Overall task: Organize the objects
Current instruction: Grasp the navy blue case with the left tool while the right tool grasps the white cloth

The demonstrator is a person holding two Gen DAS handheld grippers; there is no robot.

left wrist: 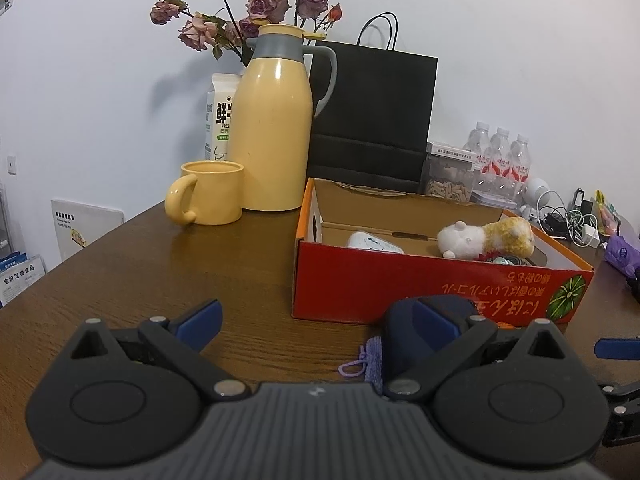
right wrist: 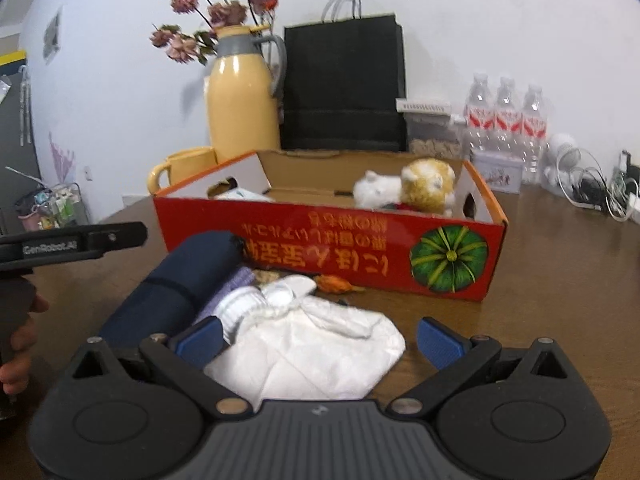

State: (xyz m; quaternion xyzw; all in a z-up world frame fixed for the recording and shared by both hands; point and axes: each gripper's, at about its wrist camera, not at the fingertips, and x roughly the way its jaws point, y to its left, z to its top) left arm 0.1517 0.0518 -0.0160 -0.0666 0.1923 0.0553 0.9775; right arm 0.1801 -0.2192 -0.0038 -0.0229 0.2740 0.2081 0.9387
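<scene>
Fingers [right wrist: 200, 340] spread around white cloth [right wrist: 316, 356], table [right wrist: 540, 280] edge-free.

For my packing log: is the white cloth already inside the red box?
No, the white cloth lies on the table in front of the red box.

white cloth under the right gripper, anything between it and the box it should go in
Nothing blocks the right gripper: its open fingers already flank the white cloth. Toward the box, a white sock and a small orange thing lie on the table, and the box's front wall must be cleared.
</scene>
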